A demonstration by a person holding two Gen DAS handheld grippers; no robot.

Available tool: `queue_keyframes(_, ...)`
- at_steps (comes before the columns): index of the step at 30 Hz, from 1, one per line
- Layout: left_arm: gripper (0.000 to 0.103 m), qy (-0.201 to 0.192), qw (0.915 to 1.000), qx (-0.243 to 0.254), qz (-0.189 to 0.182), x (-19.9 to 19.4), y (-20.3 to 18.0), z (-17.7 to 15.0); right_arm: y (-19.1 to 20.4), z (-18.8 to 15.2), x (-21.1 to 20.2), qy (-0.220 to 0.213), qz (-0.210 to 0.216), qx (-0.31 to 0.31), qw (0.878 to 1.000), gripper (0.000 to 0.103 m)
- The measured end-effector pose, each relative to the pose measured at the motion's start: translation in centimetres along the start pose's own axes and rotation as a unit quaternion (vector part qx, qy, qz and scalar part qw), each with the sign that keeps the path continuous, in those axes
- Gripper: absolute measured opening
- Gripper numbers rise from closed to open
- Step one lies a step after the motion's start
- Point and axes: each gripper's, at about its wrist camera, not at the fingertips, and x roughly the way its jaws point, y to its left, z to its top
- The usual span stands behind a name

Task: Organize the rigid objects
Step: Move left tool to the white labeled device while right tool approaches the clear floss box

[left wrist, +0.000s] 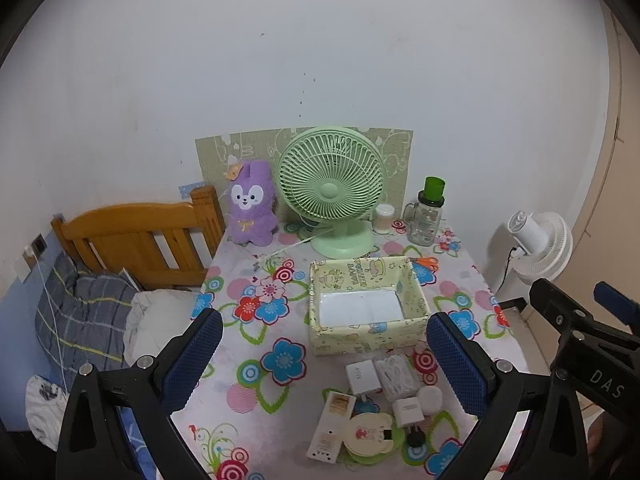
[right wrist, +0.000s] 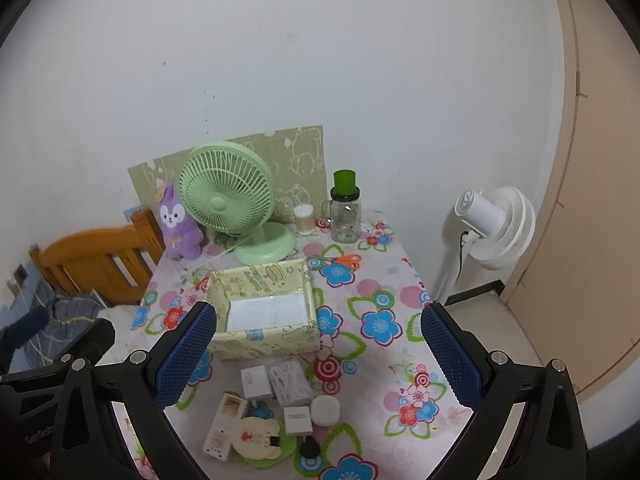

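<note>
Lettering "DAS" marks the released right hand-held gripper (left wrist: 600,380); left hand-held gripper (left wrist: 324,356) released, charger (left wrist: 362,378) print seemingly "45W".

From your right hand-held gripper (right wrist: 318,354), both blue-padded fingers (right wrist: 186,354) stand wide apart above the desk with the flowered cloth (right wrist: 384,292), gripping nothing. Take the open pale-yellow patterned box (right wrist: 264,312) as your landmark. Just in front of it lies a cluster: a white square charger (right wrist: 255,381), a clear bag of white cable (right wrist: 290,383), a round white case (right wrist: 325,410), a small white plug adapter (right wrist: 298,420) and a cream bear-shaped card (right wrist: 258,438). Behind the box stands a mint-green table fan (right wrist: 230,192); orange-handled scissors (right wrist: 346,260) lie behind its right corner.
</note>
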Motion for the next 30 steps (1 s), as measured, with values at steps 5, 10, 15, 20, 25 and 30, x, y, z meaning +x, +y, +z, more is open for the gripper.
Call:
queue_keyframes(5,0.103,0.026,0.9996,0.001,-0.007,1.8,-0.2,-0.6,0.1,-0.7,1.6,0.010,-0.008,-0.008,1.000,0.103)
queue_keyframes(10,0.103,0.047,0.9988,-0.002,-0.018,4.0,-0.1,-2.0,0.2,-1.9,3.7,0.023,-0.012,-0.019,0.999,0.103)
queue_keyframes(15,0.103,0.077,0.9967,-0.001,-0.024,6.3,-0.3,-3.6,0.4,-3.4,5.9,0.043,-0.017,-0.043,0.998,0.103)
queue_keyframes(20,0.103,0.095,0.9950,-0.013,-0.030,8.2,0.3,-5.3,0.2,-5.3,8.3,0.063,0.007,-0.030,0.998,0.103)
queue_keyframes(25,0.103,0.115,0.9932,-0.007,-0.018,10.4,0.6,-6.9,0.3,-7.3,10.7,0.092,0.019,-0.024,0.995,0.103)
queue_keyframes(30,0.103,0.144,0.9894,-0.011,-0.015,12.7,1.1,-8.7,0.7,-8.8,13.0,0.116,0.022,-0.031,0.992,0.103)
